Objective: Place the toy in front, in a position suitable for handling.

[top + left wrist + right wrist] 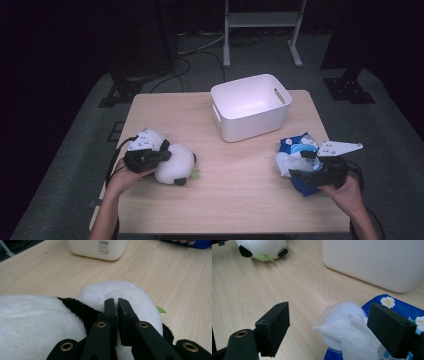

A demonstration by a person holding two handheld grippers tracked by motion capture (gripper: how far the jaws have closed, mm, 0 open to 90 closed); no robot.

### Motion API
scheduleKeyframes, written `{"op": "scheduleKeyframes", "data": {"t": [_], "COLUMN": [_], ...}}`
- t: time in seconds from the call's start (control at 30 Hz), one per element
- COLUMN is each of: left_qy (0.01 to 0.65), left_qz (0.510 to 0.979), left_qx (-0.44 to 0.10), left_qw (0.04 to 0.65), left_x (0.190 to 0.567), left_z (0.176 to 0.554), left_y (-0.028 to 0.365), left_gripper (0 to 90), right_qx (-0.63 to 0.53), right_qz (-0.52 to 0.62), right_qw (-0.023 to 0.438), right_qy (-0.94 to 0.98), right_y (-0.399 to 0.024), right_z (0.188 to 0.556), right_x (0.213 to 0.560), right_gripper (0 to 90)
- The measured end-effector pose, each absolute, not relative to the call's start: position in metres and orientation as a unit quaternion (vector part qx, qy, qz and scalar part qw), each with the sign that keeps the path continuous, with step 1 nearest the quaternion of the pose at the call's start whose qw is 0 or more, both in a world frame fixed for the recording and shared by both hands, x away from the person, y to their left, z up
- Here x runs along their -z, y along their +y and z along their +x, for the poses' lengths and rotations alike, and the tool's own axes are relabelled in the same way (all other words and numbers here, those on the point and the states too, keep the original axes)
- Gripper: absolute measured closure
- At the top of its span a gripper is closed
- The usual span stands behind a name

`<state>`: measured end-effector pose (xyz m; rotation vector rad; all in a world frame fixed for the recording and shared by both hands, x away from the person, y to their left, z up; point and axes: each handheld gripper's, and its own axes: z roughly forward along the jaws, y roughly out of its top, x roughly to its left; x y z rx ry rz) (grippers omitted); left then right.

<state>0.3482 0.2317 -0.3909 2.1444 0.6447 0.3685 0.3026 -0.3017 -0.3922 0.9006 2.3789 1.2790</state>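
A black-and-white panda plush [176, 164] lies on its side at the left of the wooden table [240, 195]. My left gripper [167, 155] rests on top of it, jaws shut and pinching the fur where the black band meets the white head [125, 292]; in the left gripper view the gripper [116, 301] shows only a thin slit between its pads. At the right lies a blue wet-wipe pack [292, 145] with a white wipe [344, 332] pulled up from its round lid. My right gripper [300, 164] is open, and its jaws [329, 322] stand wide on either side of the wipe without touching it.
An empty white plastic bin [250, 125] with handle slots stands at the table's far middle, between the two hands. The panda [262, 247] also lies far off in the right gripper view. Cables and a metal frame lie on the floor behind the table.
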Motion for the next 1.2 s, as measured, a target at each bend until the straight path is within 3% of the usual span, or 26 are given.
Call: {"op": "scheduleKeyframes", "data": {"t": [0.47,0.83,1.2], "left_qy": [0.234,0.192,0.089], "left_qz": [0.869,0.891,0.938], "left_qx": [-0.137,-0.134,-0.118], "left_qw": [0.415,0.390,0.313], "left_x": [0.388,0.365,0.359], "left_z": [0.348,0.346,0.367], "left_y": [0.189,0.211,0.230], "left_gripper": [86.1,63.7,40.0], "right_qx": [-0.439,-0.442,-0.436], "right_qz": [0.309,0.305,0.301], "right_qw": [0.141,0.138,0.131], "right_qy": [0.832,0.832,0.838], "right_y": [-0.300,-0.299,-0.296], "right_z": [0.302,0.303,0.304], "right_x": [0.394,0.393,0.396], "right_gripper": [16.9,16.9,16.9]}}
